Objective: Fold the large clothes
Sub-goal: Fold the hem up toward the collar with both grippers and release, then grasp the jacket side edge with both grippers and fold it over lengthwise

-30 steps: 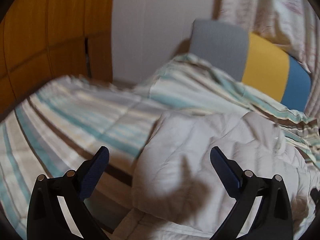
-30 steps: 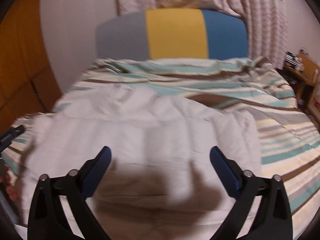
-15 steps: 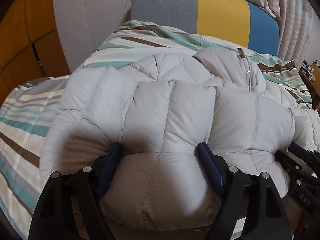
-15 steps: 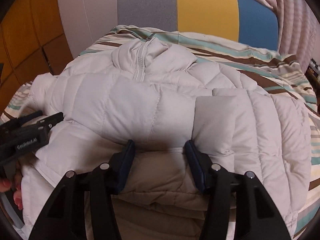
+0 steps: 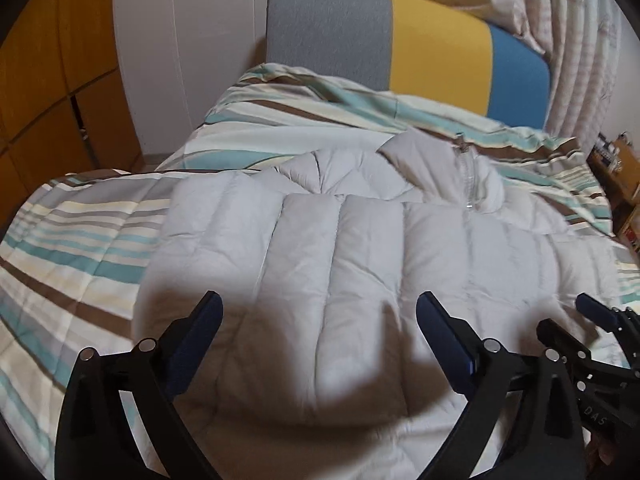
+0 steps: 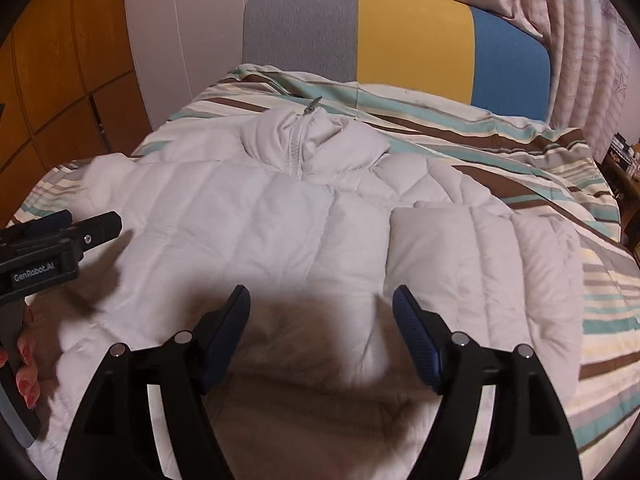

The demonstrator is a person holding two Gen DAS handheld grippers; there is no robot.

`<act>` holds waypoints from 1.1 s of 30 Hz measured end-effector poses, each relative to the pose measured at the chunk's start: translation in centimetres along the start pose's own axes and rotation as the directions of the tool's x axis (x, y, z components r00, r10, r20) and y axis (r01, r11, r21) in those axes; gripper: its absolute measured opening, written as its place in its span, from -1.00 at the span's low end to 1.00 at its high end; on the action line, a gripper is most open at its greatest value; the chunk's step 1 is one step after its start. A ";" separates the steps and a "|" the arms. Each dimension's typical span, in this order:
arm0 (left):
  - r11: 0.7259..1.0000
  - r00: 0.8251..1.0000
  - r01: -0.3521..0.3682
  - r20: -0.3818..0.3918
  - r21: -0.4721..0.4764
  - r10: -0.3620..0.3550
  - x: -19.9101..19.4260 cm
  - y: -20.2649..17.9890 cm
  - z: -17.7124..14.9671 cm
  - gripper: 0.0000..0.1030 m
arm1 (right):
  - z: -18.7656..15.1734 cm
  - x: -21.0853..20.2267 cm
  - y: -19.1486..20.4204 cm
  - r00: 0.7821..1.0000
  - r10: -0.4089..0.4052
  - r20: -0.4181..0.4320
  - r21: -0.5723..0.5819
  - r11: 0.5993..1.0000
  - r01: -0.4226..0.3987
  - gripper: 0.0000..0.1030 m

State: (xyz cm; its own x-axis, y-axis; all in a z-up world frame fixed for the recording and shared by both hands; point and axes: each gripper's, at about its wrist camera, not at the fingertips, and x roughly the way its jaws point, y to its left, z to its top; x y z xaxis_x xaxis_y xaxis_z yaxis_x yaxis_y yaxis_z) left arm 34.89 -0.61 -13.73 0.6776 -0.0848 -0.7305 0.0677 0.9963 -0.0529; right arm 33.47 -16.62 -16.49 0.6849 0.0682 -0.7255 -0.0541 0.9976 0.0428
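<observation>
Lying zipped on the striped bedding (image 5: 80, 248), the white down jacket (image 5: 360, 264) is seen with both sleeves folded across its chest. The left gripper (image 5: 318, 330) is held wide open and empty above it; the right gripper (image 6: 322, 312) likewise. Next, the hem probably needs to be gripped at 2 corners and carried toward the collar (image 6: 312, 140).
</observation>
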 end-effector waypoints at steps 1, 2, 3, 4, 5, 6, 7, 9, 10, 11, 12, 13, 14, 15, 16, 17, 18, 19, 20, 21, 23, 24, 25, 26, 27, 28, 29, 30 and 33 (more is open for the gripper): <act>1.000 1.000 0.002 0.000 -0.003 -0.002 -0.5 0.1 -0.3 0.88 | -0.2 -0.7 0.0 1.000 0.004 -0.004 0.008 1.000 -0.004 0.43; 1.000 1.000 0.016 0.000 -0.008 -0.016 -1.3 0.3 -0.8 0.88 | -0.5 -1.2 0.0 1.000 0.008 -0.008 0.012 1.000 -0.008 0.44; 1.000 1.000 0.028 0.000 -0.010 -0.028 -1.7 0.4 -1.2 0.88 | -0.7 -1.7 0.0 1.000 0.008 -0.010 0.013 1.000 -0.008 0.45; 0.999 0.999 0.039 -0.003 -0.009 -0.039 -2.4 0.6 -1.8 0.88 | -1.0 -2.4 0.0 1.000 0.005 -0.015 0.013 1.000 -0.004 0.45; 0.999 0.999 0.042 -0.006 -0.004 -0.042 -3.1 0.7 -2.6 0.88 | -1.3 -3.0 -0.1 1.000 0.005 -0.021 0.014 1.000 -0.005 0.45; 0.999 0.999 0.041 -0.007 0.003 -0.041 -3.7 0.7 -3.1 0.88 | -1.6 -3.7 -0.1 1.000 0.011 -0.023 0.018 1.000 -0.010 0.46; 0.999 0.999 0.035 -0.008 0.014 -0.035 -4.4 0.8 -3.9 0.88 | -2.1 -4.4 -0.2 1.000 0.014 -0.024 0.022 1.000 -0.014 0.48; 1.000 1.000 0.006 -0.006 0.030 -0.006 -5.7 1.1 -5.5 0.88 | -3.3 -6.3 -0.8 1.000 0.012 -0.025 0.032 0.999 -0.011 0.49; 0.999 1.000 -0.003 -0.007 0.032 0.003 -6.2 1.2 -6.3 0.88 | -3.8 -7.0 -0.9 1.000 0.015 -0.025 0.035 0.999 -0.014 0.49; 0.999 1.000 -0.003 -0.009 0.033 0.003 -6.9 1.6 -7.2 0.88 | -4.5 -7.8 -1.2 0.999 0.017 -0.027 0.042 0.999 -0.016 0.49; 0.999 1.000 -0.005 -0.011 0.035 0.005 -7.5 1.8 -8.0 0.88 | -5.3 -8.8 -1.6 1.000 0.016 -0.027 0.050 0.999 -0.015 0.49; 0.999 1.000 -0.010 -0.013 0.038 0.011 -7.9 2.0 -8.6 0.88 | -5.9 -9.5 -1.9 1.000 0.016 -0.026 0.054 0.998 -0.015 0.49; 0.999 1.000 -0.020 -0.014 0.041 0.020 -8.4 2.3 -9.4 0.88 | -6.8 -10.6 -2.4 1.000 0.015 -0.026 0.060 0.998 -0.014 0.49; 0.999 0.999 -0.035 -0.012 0.041 0.035 -9.3 2.9 -10.4 0.88 | -7.8 -11.7 -3.0 1.000 0.007 -0.022 0.068 0.998 -0.006 0.49; 0.999 0.999 -0.040 -0.013 0.035 0.040 -9.6 3.3 -10.9 0.88 | -8.4 -12.4 -3.3 1.000 0.002 -0.019 0.073 0.997 -0.001 0.49; 0.999 0.999 -0.041 -0.015 0.023 0.041 -10.1 3.8 -11.5 0.88 | -9.4 -13.5 -3.9 1.000 -0.002 -0.016 0.081 0.997 0.004 0.49; 0.999 0.999 -0.038 -0.017 0.000 0.038 -10.8 4.6 -12.3 0.88 | -10.5 -14.5 -4.7 1.000 -0.009 -0.015 0.094 0.996 0.010 0.49; 0.999 0.999 -0.034 -0.017 -0.023 0.034 -11.4 5.3 -13.0 0.88 | -11.3 -15.3 -5.3 1.000 -0.012 -0.016 0.108 0.994 0.014 0.49; 0.999 0.999 -0.034 -0.011 -0.041 0.033 -12.0 5.8 -13.7 0.88 | -12.1 -16.0 -6.0 1.000 -0.015 -0.016 0.124 0.992 0.017 0.48; 0.998 0.999 -0.035 -0.005 -0.050 0.035 -12.5 6.3 -14.3 0.88 | -13.0 -16.9 -6.8 1.000 -0.021 -0.019 0.141 0.990 0.024 0.48; 0.997 0.999 -0.052 0.013 -0.055 0.053 -13.6 7.1 -15.3 0.88 | -15.0 -18.5 -8.5 0.999 -0.041 -0.035 0.175 0.983 0.046 0.47; 0.996 0.997 -0.072 0.022 -0.050 0.073 -14.2 7.4 -15.9 0.88 | -15.8 -19.3 -9.1 0.997 -0.059 -0.041 0.185 0.981 0.066 0.46; 0.996 0.996 -0.080 0.029 -0.045 0.081 -14.7 7.7 -16.5 0.88 | -16.5 -19.9 -9.6 0.996 -0.070 -0.046 0.192 0.978 0.078 0.45; 0.996 0.996 -0.079 0.033 -0.044 0.081 -15.1 7.7 -16.9 0.87 | -17.4 -20.6 -10.2 0.996 -0.073 -0.053 0.204 0.975 0.083 0.43; 0.996 0.996 -0.079 0.038 -0.045 0.081 -15.7 8.0 -17.6 0.86 | -18.3 -21.2 -10.7 0.996 -0.070 -0.062 0.219 0.972 0.082 0.42; 0.996 0.996 -0.077 0.042 -0.046 0.079 -16.0 8.1 -18.2 0.78 | -19.1 -21.5 -11.0 0.995 -0.065 -0.070 0.230 0.970 0.080 0.40; 0.997 0.997 -0.066 0.039 -0.046 0.068 -16.5 8.2 -18.8 0.70 | -20.0 -21.9 -11.4 0.995 -0.053 -0.085 0.242 0.968 0.073 0.39; 0.997 0.998 -0.060 0.033 -0.045 0.061 -16.6 8.3 -19.2 0.61 | -20.7 -22.1 -11.6 0.994 -0.043 -0.099 0.251 0.966 0.067 0.36; 0.998 0.999 -0.050 0.009 -0.046 0.050 -16.8 8.3 -20.6 0.60 | -22.7 -22.3 -11.5 0.991 -0.017 -0.132 0.272 0.961 0.052 0.31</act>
State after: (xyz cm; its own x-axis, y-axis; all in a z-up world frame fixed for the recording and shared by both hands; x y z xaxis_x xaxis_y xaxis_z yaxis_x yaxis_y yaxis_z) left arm 8.96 9.40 -15.92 0.6870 -0.0346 -0.7258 -0.0003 0.9989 -0.0478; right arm 2.30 -29.88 -16.38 0.5835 0.0497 -0.8106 0.1814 0.9649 0.1898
